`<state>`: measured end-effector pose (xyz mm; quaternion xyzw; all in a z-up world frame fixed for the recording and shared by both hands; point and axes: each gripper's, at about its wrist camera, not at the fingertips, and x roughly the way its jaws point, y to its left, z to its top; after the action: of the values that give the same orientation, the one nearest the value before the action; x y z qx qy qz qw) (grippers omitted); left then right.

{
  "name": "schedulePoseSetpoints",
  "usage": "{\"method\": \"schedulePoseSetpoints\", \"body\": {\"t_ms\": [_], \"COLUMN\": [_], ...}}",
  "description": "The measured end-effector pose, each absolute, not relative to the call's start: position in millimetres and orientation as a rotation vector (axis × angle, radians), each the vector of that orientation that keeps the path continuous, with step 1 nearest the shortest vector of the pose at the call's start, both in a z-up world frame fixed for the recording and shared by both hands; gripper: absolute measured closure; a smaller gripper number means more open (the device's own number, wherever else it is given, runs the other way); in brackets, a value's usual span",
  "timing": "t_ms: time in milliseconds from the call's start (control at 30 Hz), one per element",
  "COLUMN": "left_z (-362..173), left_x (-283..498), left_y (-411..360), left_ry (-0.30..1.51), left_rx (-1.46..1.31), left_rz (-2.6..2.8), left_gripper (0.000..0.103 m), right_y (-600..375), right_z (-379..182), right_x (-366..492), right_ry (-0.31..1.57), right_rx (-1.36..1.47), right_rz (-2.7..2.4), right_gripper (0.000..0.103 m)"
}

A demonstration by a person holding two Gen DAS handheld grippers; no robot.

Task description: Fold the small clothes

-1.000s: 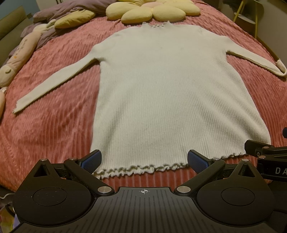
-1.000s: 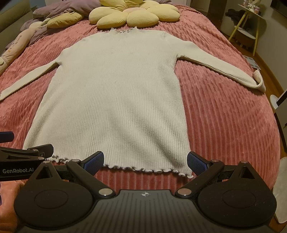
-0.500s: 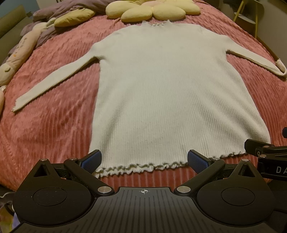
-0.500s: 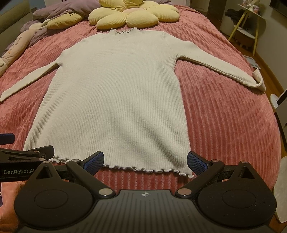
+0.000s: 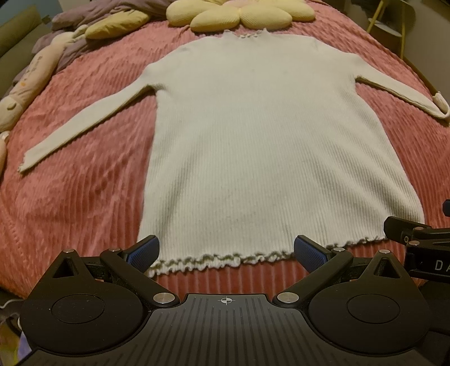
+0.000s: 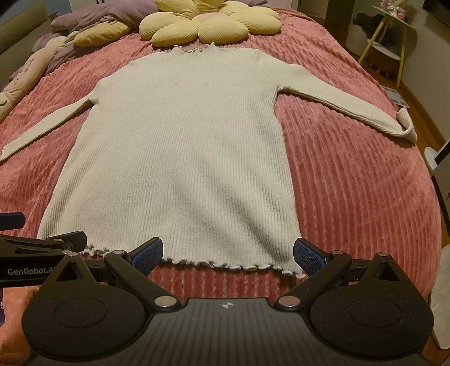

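Observation:
A cream ribbed long-sleeved sweater (image 5: 264, 135) (image 6: 185, 146) lies flat on the pink bedspread, collar at the far end, both sleeves spread outward, frilled hem nearest me. My left gripper (image 5: 225, 250) hovers open just before the hem's left half, blue pads wide apart, holding nothing. My right gripper (image 6: 227, 253) is open over the hem's right half, also holding nothing. Each gripper shows at the edge of the other's view: the right one (image 5: 416, 242) and the left one (image 6: 42, 247).
The pink ribbed bedspread (image 5: 73, 202) (image 6: 360, 191) covers the bed. A yellow flower cushion (image 6: 208, 25) lies beyond the collar, with a purple blanket (image 6: 92, 17) and a plush toy (image 5: 25, 90) at far left. A yellow-legged side table (image 6: 388, 48) stands right of the bed.
Both grippers have drifted slightly; the sweater's hem sits a little nearer the fingers. Nothing was grasped and the sweater lies as before.

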<state>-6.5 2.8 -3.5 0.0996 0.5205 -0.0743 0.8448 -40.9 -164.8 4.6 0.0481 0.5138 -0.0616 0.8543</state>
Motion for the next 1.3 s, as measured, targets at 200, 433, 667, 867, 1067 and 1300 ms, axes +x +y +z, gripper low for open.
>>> {"method": "schedulePoseSetpoints", "body": {"t_ms": [200, 433, 667, 867, 1067, 1300], "left_z": [-4.4, -4.8, -4.9, -7.6, -7.4, -7.4], "left_x": [-5.9, -4.7, -4.6, -3.7, -2.7, -1.6], "left_y": [2.2, 2.4, 2.5, 2.1, 2.2, 1.0], "left_ry": [1.104, 1.109, 1.109, 1.115, 1.118, 1.125], "left_rx": [0.209, 0.208, 0.208, 0.207, 0.207, 0.211], "left_rz": [-0.157, -0.157, -0.157, -0.159, -0.160, -0.161], "left_gripper": [0.000, 0.000, 0.000, 0.000, 0.000, 0.000], "right_y": [-166.6, -167.3, -167.3, -167.3, -167.3, -168.3], "right_z": [4.1, 3.3, 2.6, 1.7, 1.9, 3.5], "right_x": [-40.9, -40.7, -40.2, -39.7, -39.5, -39.8], "right_ry": [1.080, 1.079, 1.079, 1.078, 1.074, 1.060], "right_rx": [0.107, 0.109, 0.110, 0.110, 0.111, 0.116], "right_rz": [-0.129, -0.127, -0.126, -0.124, -0.122, -0.114], "right_gripper": [0.004, 0.004, 0.004, 0.004, 0.004, 0.004]}}
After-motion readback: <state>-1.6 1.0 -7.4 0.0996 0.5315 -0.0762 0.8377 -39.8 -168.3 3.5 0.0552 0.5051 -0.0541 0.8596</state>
